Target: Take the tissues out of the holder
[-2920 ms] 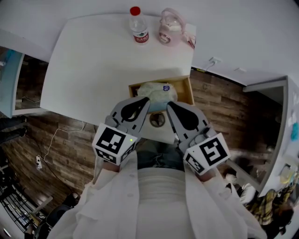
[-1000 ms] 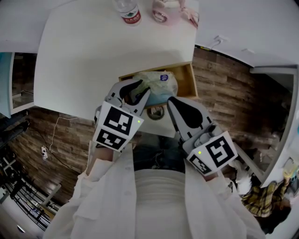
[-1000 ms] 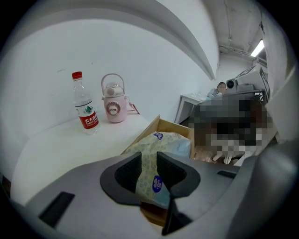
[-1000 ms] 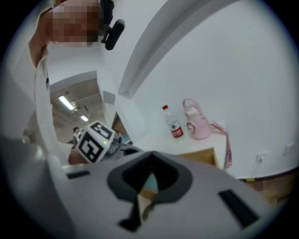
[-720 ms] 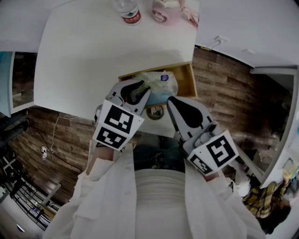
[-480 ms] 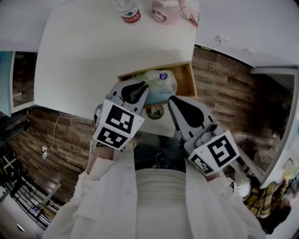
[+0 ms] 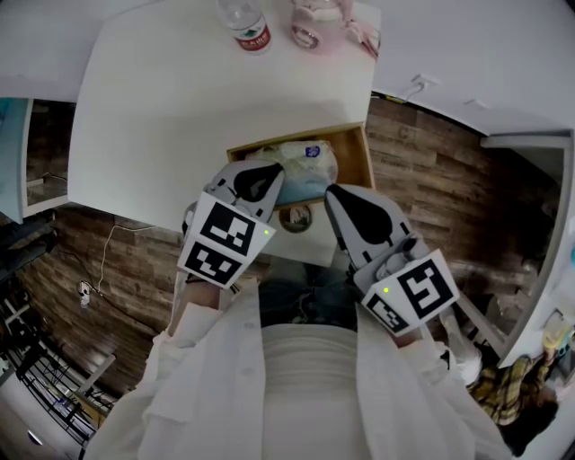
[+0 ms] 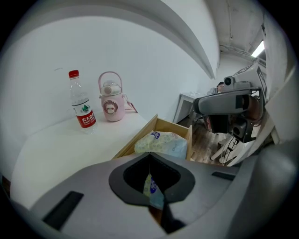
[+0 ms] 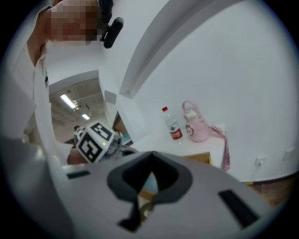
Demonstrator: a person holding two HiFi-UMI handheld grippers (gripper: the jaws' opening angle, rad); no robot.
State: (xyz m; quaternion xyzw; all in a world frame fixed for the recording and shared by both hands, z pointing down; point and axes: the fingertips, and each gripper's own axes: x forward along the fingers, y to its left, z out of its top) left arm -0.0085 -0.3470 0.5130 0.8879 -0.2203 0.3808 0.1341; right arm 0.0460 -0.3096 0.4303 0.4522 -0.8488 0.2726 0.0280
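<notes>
**Grippers at the tissue drawer.** Two hand-held grippers met at an open wooden drawer (image 7: 356, 167) set in the near edge of a white table (image 7: 180, 108), at the centre of the head view. The tissue pack (image 7: 306, 162), pale green with a small blue label, lay inside the drawer and filled most of it.

The left gripper (image 7: 272, 172) came in from the lower left with its tips over the pack's left end. Its own view showed the jaws drawn together at the tips, with a strip of pale wrapper bearing a blue mark pinched in the thin slit between them.

The right gripper (image 7: 335, 191) sat just below and to the right, at the drawer's front edge and apart from the pack. Its jaws were closed on each other, and what showed through their slit was too blurred to name.

At the top of the frame, a clear water bottle (image 7: 247, 25) with a red label stood beside a pink jug (image 7: 310, 22). The person's white sleeves (image 7: 211, 359) filled the bottom, over wood-plank flooring (image 7: 422, 189).
</notes>
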